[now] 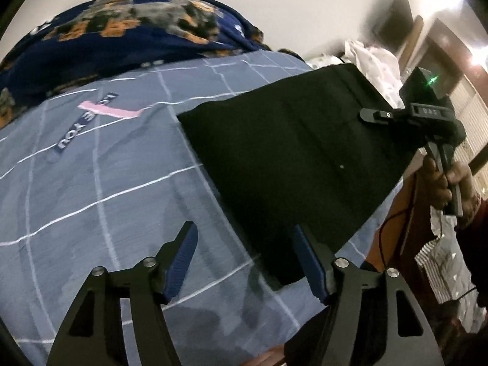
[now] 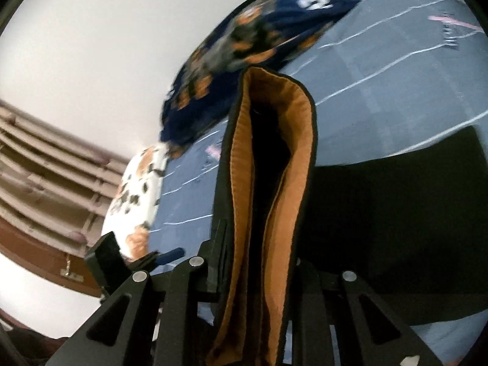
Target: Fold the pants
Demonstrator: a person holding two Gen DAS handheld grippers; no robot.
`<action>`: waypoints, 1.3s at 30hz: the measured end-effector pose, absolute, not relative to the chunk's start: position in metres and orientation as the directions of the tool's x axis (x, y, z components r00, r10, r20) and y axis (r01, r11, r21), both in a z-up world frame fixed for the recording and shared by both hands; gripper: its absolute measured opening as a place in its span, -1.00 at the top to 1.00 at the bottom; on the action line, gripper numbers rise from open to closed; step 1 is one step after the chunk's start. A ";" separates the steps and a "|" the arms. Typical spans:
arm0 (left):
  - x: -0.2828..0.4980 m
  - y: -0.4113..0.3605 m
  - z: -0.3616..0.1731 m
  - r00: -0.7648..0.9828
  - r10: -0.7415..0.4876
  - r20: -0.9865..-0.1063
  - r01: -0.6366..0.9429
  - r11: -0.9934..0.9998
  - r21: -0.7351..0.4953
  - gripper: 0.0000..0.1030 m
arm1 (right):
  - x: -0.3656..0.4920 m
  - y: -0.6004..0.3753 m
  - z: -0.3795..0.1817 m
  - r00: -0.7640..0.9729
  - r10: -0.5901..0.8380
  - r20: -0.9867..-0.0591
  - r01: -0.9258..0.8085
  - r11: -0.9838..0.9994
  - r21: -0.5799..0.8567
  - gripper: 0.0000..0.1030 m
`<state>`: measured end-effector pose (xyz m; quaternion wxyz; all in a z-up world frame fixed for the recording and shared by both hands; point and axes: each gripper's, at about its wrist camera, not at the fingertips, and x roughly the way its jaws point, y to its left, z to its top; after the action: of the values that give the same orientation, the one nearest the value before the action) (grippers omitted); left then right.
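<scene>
Right jaws clamp the pants (image 2: 268, 183); left jaws gape.

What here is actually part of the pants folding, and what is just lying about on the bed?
Part of the job:
black pants, edge with brown lining lifted
right tool, clamped on that edge
left tool, open near the pants

Just lying about:
navy patterned blanket
blue checked bedsheet underneath
white patterned pillow

Pants (image 1: 292, 152) lie on a bed sheet (image 1: 106, 183), toward its right edge. A blanket (image 1: 122, 36) is heaped behind them along the wall (image 1: 274, 6). Left gripper (image 1: 244, 259) hovers at their near corner; right gripper (image 1: 375, 115) lifts the far-right end.
</scene>
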<state>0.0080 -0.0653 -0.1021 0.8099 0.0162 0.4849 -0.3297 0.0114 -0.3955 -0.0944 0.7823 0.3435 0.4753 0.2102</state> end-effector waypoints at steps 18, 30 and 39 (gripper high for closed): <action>0.035 -0.120 -0.131 0.216 -0.524 -0.824 0.557 0.759 -0.337 -0.28 | -0.006 -0.510 -0.143 0.533 0.584 -0.612 0.121 0.664 0.738 0.64; 0.057 -0.136 -0.151 0.112 -0.582 -0.806 0.516 0.727 -0.453 -0.28 | -0.036 -0.556 -0.154 0.644 0.531 -0.551 0.179 0.595 0.783 -0.26; 0.069 -0.152 -0.160 0.040 -0.640 -0.767 0.489 0.682 -0.543 -0.35 | -0.028 -0.551 -0.171 0.585 0.568 -0.579 0.181 0.604 0.776 -0.28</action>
<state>0.0687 -0.1523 -0.1602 0.7182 -0.0661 0.5702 -0.3933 -0.0280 -0.5505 -0.1708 0.7811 0.4271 0.4383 0.1237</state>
